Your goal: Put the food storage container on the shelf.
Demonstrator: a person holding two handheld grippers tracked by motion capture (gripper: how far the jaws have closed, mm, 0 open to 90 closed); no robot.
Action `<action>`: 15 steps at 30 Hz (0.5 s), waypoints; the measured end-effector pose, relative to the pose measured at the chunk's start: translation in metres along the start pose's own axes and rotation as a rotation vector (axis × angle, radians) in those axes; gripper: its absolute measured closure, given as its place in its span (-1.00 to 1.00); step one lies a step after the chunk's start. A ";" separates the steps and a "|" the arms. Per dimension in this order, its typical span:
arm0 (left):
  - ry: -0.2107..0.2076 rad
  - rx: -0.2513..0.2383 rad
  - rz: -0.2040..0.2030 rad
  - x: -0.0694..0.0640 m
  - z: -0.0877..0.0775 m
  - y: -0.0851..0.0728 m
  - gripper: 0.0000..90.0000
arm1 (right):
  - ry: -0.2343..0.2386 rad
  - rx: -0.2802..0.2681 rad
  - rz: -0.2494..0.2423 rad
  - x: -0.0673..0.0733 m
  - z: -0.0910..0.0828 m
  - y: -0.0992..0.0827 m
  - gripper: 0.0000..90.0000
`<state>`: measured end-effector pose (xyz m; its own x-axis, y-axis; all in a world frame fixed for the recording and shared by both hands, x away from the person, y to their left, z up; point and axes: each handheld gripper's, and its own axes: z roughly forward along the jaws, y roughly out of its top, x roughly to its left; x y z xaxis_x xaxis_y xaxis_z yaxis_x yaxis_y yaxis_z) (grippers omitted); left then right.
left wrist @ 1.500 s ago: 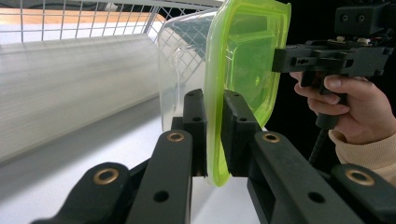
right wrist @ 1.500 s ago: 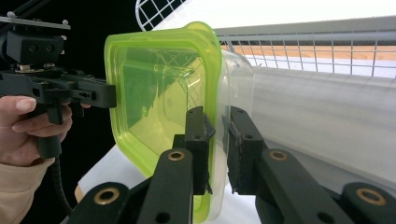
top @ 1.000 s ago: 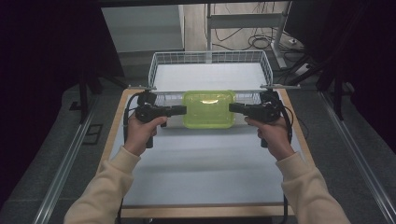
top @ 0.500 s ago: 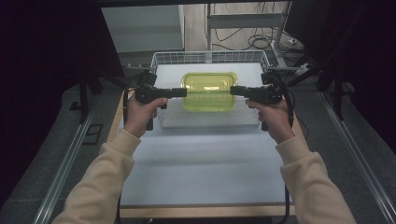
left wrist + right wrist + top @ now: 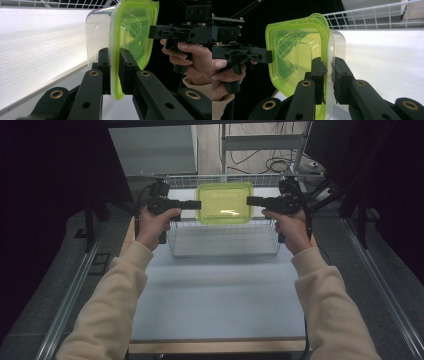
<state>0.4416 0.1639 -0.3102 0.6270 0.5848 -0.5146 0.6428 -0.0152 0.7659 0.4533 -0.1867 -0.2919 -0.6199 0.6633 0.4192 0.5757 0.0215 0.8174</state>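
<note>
At the far left of the high view a dark curtain hangs beside the table, and a metal rail runs along the table's left edge on the grey floor. The person's left sleeve reaches forward to the left gripper, whose 2 jaws are clamped narrowly on the left rim of the container. In the left gripper view the jaws of the left gripper pinch the green lid's edge, with the clear tub body on the side toward the white surface.

The container, a clear tub with a translucent green lid, is held in the air between the 2 grippers, lid up, over the far part of the wire basket. The basket stands on the table's pale mat; its near wall and floor lie below the container, and its far rim is just behind it. Nothing stands between container and basket.

The right gripper grips the container's right rim, jaws closed tight on the lid's edge, as the right gripper view confirms. Beyond the basket stand a grey cabinet and a metal stand with loose cables on the floor. The right sleeve comes in at the lower right, with another rail and dark drapes past it.
</note>
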 end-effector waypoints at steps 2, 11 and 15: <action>0.005 -0.001 -0.006 0.002 0.002 0.003 0.80 | -0.011 0.005 -0.004 -0.001 0.002 0.003 0.78; 0.020 0.009 -0.025 0.010 0.008 0.011 0.80 | -0.034 0.012 0.014 -0.005 0.010 0.012 0.78; 0.037 0.019 -0.039 0.015 0.012 0.017 0.80 | -0.044 0.019 0.028 -0.009 0.016 0.015 0.78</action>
<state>0.4671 0.1629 -0.3095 0.5852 0.6145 -0.5290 0.6748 -0.0074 0.7380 0.4766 -0.1804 -0.2897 -0.5798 0.6961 0.4234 0.6028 0.0169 0.7977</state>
